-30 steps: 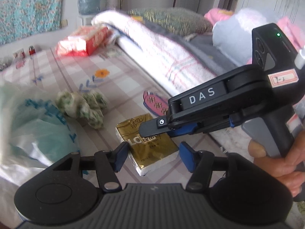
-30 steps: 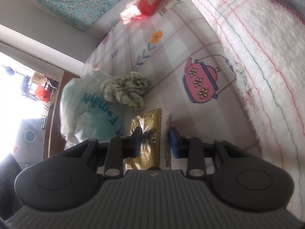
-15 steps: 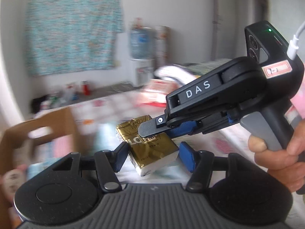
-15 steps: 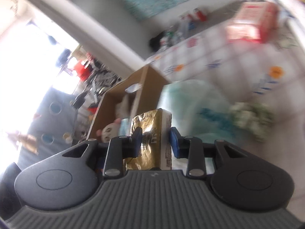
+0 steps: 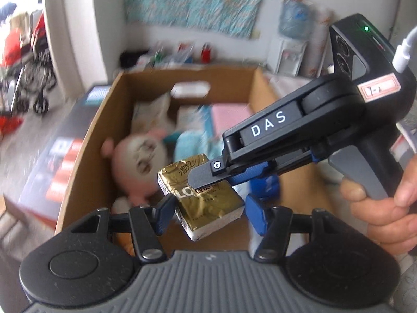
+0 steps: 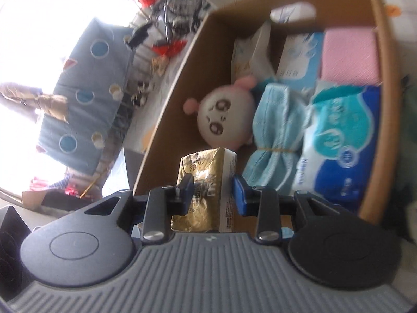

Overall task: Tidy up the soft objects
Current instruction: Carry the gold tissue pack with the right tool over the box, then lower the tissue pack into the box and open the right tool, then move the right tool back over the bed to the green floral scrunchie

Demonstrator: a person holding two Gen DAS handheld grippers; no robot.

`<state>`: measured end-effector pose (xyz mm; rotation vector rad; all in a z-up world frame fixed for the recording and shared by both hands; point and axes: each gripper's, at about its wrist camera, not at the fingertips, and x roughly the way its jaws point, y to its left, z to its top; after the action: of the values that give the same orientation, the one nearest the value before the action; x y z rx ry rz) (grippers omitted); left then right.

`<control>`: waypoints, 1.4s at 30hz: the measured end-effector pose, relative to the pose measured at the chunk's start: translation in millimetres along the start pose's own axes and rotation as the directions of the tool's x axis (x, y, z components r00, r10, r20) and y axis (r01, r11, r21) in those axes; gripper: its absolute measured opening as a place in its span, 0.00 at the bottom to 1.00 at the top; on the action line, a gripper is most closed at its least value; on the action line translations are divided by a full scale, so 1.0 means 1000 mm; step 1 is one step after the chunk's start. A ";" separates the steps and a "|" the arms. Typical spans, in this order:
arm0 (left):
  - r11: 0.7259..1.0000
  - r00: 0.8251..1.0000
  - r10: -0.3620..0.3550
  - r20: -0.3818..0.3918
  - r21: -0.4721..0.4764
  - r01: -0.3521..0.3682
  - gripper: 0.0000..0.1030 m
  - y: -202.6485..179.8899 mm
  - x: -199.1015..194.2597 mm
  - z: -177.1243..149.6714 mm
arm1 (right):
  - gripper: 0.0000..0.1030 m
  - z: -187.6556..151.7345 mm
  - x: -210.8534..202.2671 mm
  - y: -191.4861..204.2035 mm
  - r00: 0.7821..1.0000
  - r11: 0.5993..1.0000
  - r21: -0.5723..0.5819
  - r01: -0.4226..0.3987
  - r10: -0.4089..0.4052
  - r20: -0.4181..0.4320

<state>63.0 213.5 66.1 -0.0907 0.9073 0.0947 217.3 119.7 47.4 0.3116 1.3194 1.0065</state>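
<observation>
My right gripper is shut on a gold tissue pack and holds it in the air over the near end of an open cardboard box. In the left wrist view the right gripper comes in from the right, pinching the gold pack. My left gripper is open, its fingers on either side of the pack; I cannot tell if they touch it. The box holds a pink-eared plush toy, a folded blue towel, tissue packs and a pink pack.
The box stands beside the bed edge, with a dark printed carton to its left. A grey cushion with round spots and clutter lie on the floor beyond. A patterned cloth hangs on the far wall.
Both grippers have swung left, from over the bed to above the cardboard box. The gold pack stays gripped by the right gripper, lifted off the bedsheet.
</observation>
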 end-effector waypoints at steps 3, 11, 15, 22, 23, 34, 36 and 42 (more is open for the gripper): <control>1.000 0.997 -0.016 -0.076 -0.024 0.014 0.59 0.017 0.012 0.003 | 0.32 0.001 0.027 0.005 0.997 1.000 -0.005 0.020 -0.020 -0.072; 0.997 0.965 -0.067 -0.255 -0.053 0.056 0.59 0.042 0.037 0.001 | 0.32 0.001 0.069 0.008 0.975 0.996 -0.034 0.079 -0.085 -0.206; 0.995 0.957 -0.099 -0.272 -0.053 0.088 0.61 0.044 0.032 -0.008 | 0.35 0.001 0.076 0.011 0.964 0.994 -0.042 0.099 -0.106 -0.245; 0.997 0.964 -0.079 -0.255 -0.033 0.073 0.62 0.040 0.037 -0.009 | 0.40 0.001 0.073 0.005 0.969 0.997 -0.019 0.077 -0.079 -0.235; 0.997 0.966 -0.073 -0.247 -0.024 0.069 0.62 0.038 0.037 -0.009 | 0.40 0.000 0.069 0.006 0.971 0.998 -0.016 0.068 -0.069 -0.228; 0.995 0.996 -0.041 -0.075 0.091 0.047 0.71 0.000 0.008 0.004 | 0.46 -0.013 -0.025 -0.009 0.998 0.998 0.006 -0.062 0.063 -0.012; 0.991 0.997 -0.058 -0.053 0.121 0.064 0.71 -0.015 0.005 0.012 | 0.47 -0.020 -0.053 -0.018 0.996 0.997 0.009 -0.075 0.074 0.053; 0.971 0.991 -0.130 0.017 0.206 0.124 0.71 -0.065 -0.003 0.027 | 0.48 -0.047 -0.153 -0.063 0.961 0.998 0.047 -0.030 0.016 0.275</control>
<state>90.0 152.0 87.4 0.0439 0.8736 -0.1162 214.0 -47.0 89.6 0.4886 1.0920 0.9143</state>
